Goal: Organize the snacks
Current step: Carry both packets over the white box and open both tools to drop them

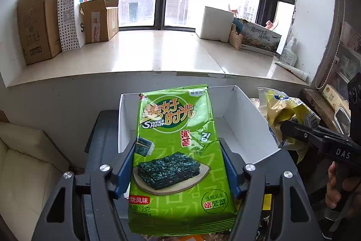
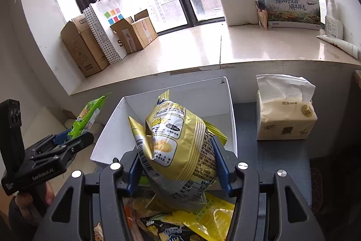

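My left gripper is shut on a green seaweed snack pack, held upright in front of an open white box. The pack also shows edge-on in the right wrist view, left of the box. My right gripper is shut on a yellow chip bag, held just in front of and above the box. In the left wrist view that bag and the right gripper are to the right of the box. The box looks empty inside.
A pile of loose snack packs lies below the right gripper. A tissue pack stands right of the box on the dark table. Cardboard boxes, a paper bag and cartons line the window ledge. A cream sofa is at the left.
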The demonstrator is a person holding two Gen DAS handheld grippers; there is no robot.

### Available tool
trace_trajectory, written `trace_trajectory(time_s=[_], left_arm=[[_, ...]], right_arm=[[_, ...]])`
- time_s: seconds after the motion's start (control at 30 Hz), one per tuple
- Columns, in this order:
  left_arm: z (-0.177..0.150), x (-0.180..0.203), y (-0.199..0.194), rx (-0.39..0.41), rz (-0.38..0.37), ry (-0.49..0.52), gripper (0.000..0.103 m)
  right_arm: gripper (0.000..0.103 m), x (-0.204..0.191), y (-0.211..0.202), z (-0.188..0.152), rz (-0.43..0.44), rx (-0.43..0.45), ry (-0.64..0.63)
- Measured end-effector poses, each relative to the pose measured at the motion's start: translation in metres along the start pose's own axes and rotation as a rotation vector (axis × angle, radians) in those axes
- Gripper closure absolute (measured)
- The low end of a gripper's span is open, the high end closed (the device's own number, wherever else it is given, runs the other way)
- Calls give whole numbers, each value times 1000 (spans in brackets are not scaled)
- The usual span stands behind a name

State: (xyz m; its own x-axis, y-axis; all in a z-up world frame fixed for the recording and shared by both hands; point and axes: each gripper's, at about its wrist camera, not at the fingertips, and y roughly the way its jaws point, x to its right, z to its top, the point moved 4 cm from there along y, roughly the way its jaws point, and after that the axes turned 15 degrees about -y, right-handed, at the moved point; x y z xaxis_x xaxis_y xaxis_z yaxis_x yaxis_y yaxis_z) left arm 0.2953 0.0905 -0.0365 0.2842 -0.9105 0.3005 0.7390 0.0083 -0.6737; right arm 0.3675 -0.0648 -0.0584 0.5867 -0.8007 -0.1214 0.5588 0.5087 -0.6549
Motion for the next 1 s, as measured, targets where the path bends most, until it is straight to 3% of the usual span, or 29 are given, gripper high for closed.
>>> trace_trajectory(time_s=[0.13, 0.2, 0.23, 0.33, 0.37, 0.5, 0.57, 0.67, 0.8, 1.0], left_arm=[[5, -7, 43, -65, 45, -18, 28], [4, -12, 52, -71, 30, -45, 12], [3, -15, 54, -75, 14, -67, 0], [-1, -21, 52, -81, -7, -100, 0], [-2, -21, 49, -70, -8, -94, 0], [2, -23, 26, -2, -3, -71, 0], [6, -21, 1, 80, -67, -58, 0], [5, -9, -34, 132, -95, 3, 0], [-9, 5, -71, 104, -105, 64, 0], [-50, 11, -127, 106, -125, 106, 0]], right_arm=[[38, 15, 36, 17, -32, -52, 2], [13, 20, 51, 16, -24, -89, 17], [11, 23, 56, 15, -37, -113, 24], [8, 31, 54, 14, -43, -92, 85], [1, 32, 49, 14, -26, -71, 103], [0, 33, 16, 19, 9, 48, 144], [0, 32, -5, 22, 4, 96, 143], [0, 23, -36, 26, 27, 142, 106], [0, -2, -83, 25, 15, 233, -13], [0, -48, -139, -6, 19, 236, -156]])
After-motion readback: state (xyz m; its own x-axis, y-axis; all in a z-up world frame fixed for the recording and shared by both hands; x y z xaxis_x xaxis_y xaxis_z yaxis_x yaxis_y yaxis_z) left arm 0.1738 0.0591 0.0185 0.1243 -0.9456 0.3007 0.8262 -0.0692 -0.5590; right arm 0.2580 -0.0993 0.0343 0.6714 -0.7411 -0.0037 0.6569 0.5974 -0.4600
